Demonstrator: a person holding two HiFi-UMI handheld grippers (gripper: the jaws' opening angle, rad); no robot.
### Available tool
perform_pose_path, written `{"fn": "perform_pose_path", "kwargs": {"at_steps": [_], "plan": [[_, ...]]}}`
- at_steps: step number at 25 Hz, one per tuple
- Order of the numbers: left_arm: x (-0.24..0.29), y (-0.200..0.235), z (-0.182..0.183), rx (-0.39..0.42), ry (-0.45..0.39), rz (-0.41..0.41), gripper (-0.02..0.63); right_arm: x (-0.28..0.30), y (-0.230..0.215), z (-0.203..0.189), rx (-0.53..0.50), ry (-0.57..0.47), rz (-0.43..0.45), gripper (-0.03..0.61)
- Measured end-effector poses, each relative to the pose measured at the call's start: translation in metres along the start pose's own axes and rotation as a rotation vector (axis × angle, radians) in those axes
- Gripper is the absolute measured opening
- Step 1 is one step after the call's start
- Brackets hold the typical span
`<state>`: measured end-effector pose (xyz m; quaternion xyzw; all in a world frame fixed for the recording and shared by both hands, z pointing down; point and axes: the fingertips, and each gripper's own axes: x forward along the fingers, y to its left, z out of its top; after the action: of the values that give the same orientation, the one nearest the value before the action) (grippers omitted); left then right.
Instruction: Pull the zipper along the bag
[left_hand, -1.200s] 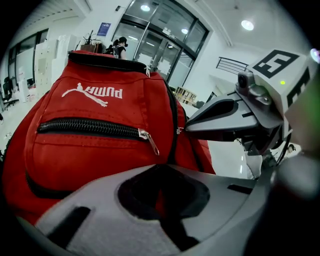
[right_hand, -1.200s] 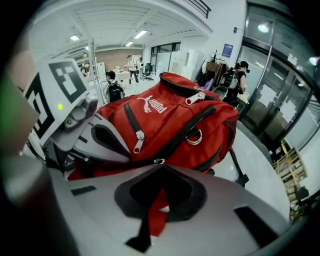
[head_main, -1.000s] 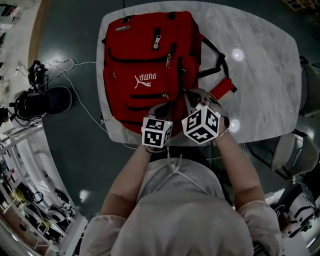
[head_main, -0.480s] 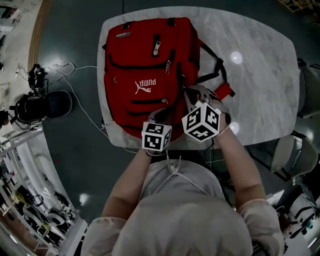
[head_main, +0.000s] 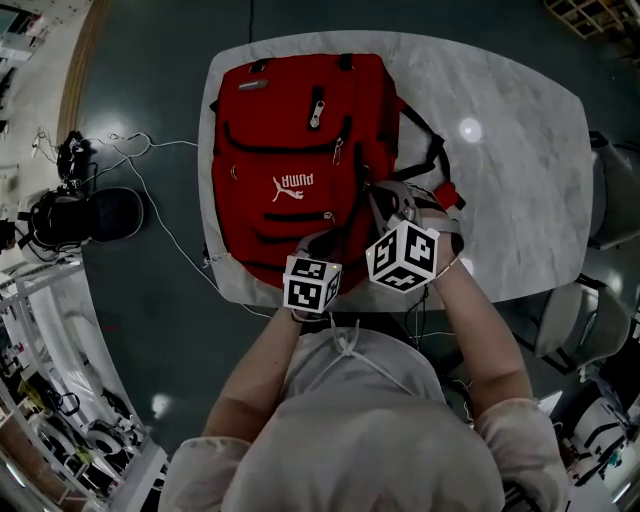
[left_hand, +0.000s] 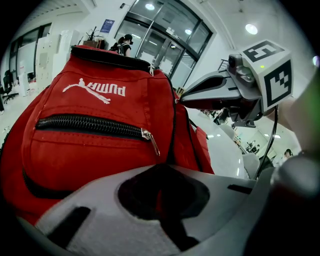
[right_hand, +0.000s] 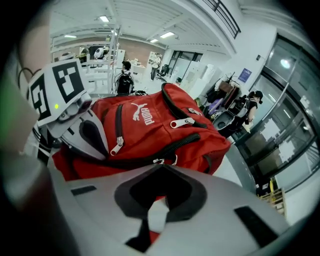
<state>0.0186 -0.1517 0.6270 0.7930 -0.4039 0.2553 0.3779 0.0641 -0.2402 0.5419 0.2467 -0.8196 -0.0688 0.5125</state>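
Marbled white counter (head_main: 520, 180) carries the red fabric backpack (head_main: 290, 150), lying flat with its front up. Right claw (right_hand: 160, 192), nearly closed, appears pinched on the metal zipper pull (right_hand: 165, 161) of the black side zipper, ready to draw it. Left claw (left_hand: 162, 185), closed on the backpack's bottom edge, likely anchors the fabric against that pull

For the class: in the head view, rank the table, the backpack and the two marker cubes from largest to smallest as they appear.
1. table
2. backpack
3-4. The right marker cube looks slightly bigger than the left marker cube, but it may just sit nearer the camera, so these stay unranked.
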Motion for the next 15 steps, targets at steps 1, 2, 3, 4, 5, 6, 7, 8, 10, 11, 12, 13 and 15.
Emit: {"fn": "perform_pose_path", "kwargs": {"at_steps": [1,2,3,4,5,6,7,8,10,11,12,13,15], "plan": [[0.000,0.000,0.000,-0.001,0.000,-0.001,0.018,-0.001,-0.002,0.001,-0.018,-0.001,-0.005,0.026],[0.000,0.000,0.001,-0.002,0.000,-0.002,0.018,-0.002,-0.005,0.002,-0.034,-0.003,-0.011,0.026],[0.000,0.000,0.001,-0.003,0.000,-0.003,0.018,-0.003,-0.009,0.004,-0.046,-0.005,-0.018,0.026],[0.000,-0.001,0.002,-0.004,0.000,-0.003,0.018,-0.004,-0.014,0.006,-0.054,-0.008,-0.026,0.026],[-0.001,-0.001,0.002,-0.004,0.001,-0.004,0.018,-0.006,-0.019,0.008,-0.060,-0.010,-0.036,0.026],[-0.001,-0.001,0.002,-0.004,0.001,-0.004,0.018,-0.007,-0.025,0.010,-0.061,-0.013,-0.044,0.026],[-0.001,-0.001,0.002,-0.004,0.002,-0.004,0.018,-0.008,-0.030,0.013,-0.058,-0.015,-0.049,0.026],[-0.001,-0.001,0.001,-0.005,0.003,-0.005,0.018,-0.008,-0.034,0.015,-0.055,-0.016,-0.051,0.026],[0.000,-0.001,0.001,-0.007,0.004,-0.007,0.018,-0.007,-0.040,0.017,-0.048,-0.019,-0.054,0.026],[0.000,-0.001,0.001,-0.007,0.004,-0.008,0.018,-0.007,-0.042,0.017,-0.043,-0.020,-0.057,0.026],[0.000,-0.001,0.001,-0.007,0.004,-0.009,0.018,-0.006,-0.044,0.018,-0.036,-0.020,-0.060,0.026],[0.000,-0.001,0.001,-0.007,0.004,-0.009,0.018,-0.006,-0.047,0.018,-0.029,-0.021,-0.065,0.026],[0.001,-0.001,0.001,-0.005,0.003,-0.009,0.018,-0.006,-0.054,0.020,-0.027,-0.025,-0.080,0.026]]}}
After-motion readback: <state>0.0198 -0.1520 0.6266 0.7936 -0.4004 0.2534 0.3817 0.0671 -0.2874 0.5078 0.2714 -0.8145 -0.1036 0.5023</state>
